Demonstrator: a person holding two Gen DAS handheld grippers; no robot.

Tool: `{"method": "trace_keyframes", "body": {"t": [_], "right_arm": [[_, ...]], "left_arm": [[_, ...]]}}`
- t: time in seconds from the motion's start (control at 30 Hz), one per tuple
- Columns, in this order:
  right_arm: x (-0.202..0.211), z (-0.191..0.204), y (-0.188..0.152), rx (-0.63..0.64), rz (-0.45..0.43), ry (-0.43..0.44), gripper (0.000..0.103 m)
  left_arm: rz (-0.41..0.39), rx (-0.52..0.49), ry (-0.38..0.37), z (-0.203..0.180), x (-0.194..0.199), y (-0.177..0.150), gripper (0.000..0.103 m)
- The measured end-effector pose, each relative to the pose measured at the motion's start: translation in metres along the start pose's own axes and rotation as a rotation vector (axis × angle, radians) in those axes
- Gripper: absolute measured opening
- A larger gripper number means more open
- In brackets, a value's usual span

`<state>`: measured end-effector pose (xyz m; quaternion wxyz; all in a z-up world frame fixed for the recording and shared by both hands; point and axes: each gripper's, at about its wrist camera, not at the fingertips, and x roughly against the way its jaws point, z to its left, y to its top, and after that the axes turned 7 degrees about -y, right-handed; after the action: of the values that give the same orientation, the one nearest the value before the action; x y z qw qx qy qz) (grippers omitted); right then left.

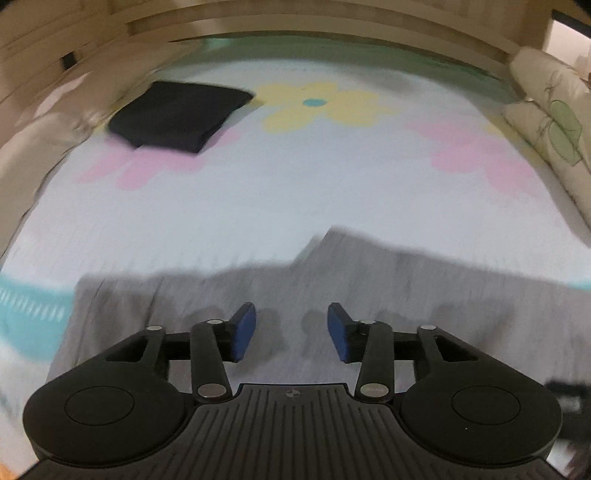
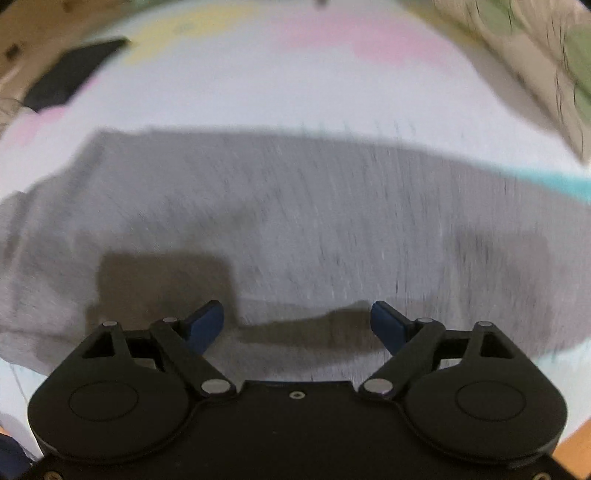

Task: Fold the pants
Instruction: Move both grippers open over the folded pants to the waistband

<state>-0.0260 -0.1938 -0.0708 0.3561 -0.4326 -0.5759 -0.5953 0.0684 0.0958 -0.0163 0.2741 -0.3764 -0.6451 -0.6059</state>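
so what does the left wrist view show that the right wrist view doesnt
Only the left wrist view shows the wooden bed frame at the far edge, the yellow flower print in full, and the left gripper, open with nothing between its pads.

Only the right wrist view shows the right gripper, open wider over the cloth.

Both share the grey pants spread on the flowered bedspread, the folded dark garment and the leaf-print pillow.

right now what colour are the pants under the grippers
Grey; the pants lie spread on the flowered bedspread, clearest in the right wrist view.
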Motion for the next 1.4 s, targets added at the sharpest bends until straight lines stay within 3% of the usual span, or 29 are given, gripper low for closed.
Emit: {"method": "trace_keyframes", "body": {"t": [0.1,0.23,0.33,0.5,0.7,0.9,1.1,1.4], "right_arm": [[-0.004,0.008,-0.017,0.051,-0.078,-0.05,0.101],[-0.004,0.017,-0.033,0.067,-0.139,-0.09,0.102],[-0.005,0.017,-0.034,0.07,-0.133,-0.086,0.102],[-0.004,0.013,-0.029,0.047,-0.093,-0.065,0.102],[-0.006,0.01,-0.026,0.054,-0.107,-0.061,0.102],[-0.007,0.01,-0.028,0.053,-0.11,-0.06,0.102],[-0.008,0.01,-0.03,0.051,-0.114,-0.068,0.102],[-0.008,0.012,-0.032,0.053,-0.125,-0.071,0.102]], "left_arm": [[0.016,-0.018,-0.02,-0.012,-0.028,0.033,0.045],[0.091,-0.048,-0.04,-0.027,-0.072,0.068,0.045],[0.172,-0.078,-0.049,-0.037,-0.103,0.081,0.045],[0.317,-0.21,0.01,-0.054,-0.144,0.084,0.045],[0.432,-0.295,0.024,-0.063,-0.157,0.067,0.045],[0.422,-0.382,-0.014,-0.066,-0.12,0.035,0.045],[0.42,-0.365,-0.046,-0.061,-0.113,0.001,0.046],[0.33,-0.377,-0.005,-0.065,-0.098,-0.007,0.045]]}}
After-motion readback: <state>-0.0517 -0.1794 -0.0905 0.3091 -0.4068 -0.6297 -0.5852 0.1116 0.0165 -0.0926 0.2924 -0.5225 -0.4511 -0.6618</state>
